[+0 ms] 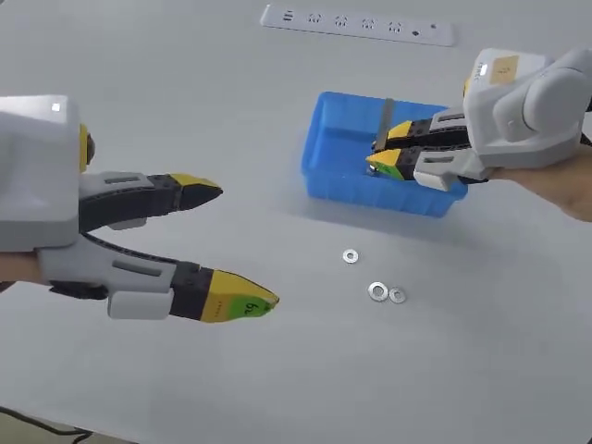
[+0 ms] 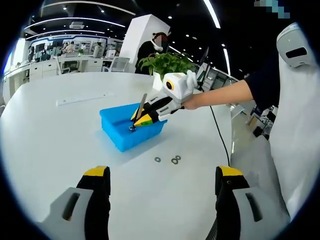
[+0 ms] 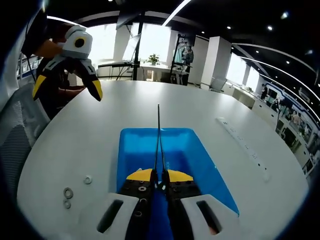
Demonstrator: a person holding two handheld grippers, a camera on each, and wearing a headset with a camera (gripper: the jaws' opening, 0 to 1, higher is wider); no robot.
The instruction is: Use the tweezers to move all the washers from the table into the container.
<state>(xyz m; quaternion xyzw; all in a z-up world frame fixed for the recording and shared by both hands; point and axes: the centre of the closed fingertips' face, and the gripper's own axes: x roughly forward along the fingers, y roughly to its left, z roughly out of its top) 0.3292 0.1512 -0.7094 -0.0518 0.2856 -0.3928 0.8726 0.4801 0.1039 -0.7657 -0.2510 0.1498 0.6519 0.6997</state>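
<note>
Right gripper [image 1: 384, 148], jaws pinching the tweezers [image 3: 159, 135], hangs over the blue container [image 1: 370, 190], whose contents are unclear; three washers [image 1: 377, 291] on the table [image 1: 444, 370] are yet to be moved; left gripper [image 1: 242, 248] hovers, jaws spread.

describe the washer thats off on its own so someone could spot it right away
Start at the blue container on the white table. On the table in front of its near wall, the lone washer is the one closest to the container. It sits apart from the other two washers, which lie side by side farther out.
</note>
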